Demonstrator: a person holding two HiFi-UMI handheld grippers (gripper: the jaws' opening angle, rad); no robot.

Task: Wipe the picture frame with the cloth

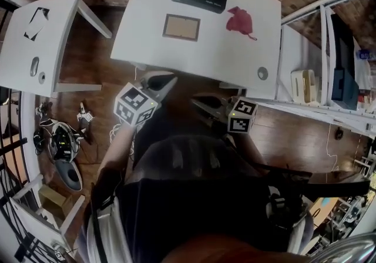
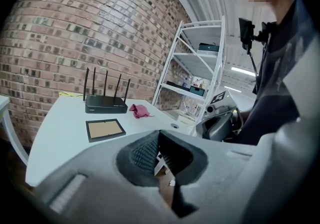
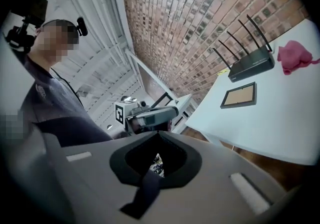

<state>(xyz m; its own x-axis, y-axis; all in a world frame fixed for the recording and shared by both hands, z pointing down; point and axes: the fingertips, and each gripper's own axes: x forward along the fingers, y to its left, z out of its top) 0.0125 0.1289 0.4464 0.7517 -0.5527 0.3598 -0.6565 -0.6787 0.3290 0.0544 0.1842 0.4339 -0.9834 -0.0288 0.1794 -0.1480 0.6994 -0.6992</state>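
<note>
Not started: my left tool (image 1: 172, 81) and right tool (image 1: 195, 102) are closed, empty; cloth (image 1: 239, 21) and frame (image 1: 181, 27) lie apart on the counter (image 1: 205, 56).

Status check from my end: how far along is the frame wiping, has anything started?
Nothing looks done: the cloth lies crumpled on the table, to the right of the picture frame and apart from it. Nothing is in hand: the left gripper and right gripper are both shut and empty, short of the table's near edge. Left to do: pick up the cloth and wipe the frame.
</note>
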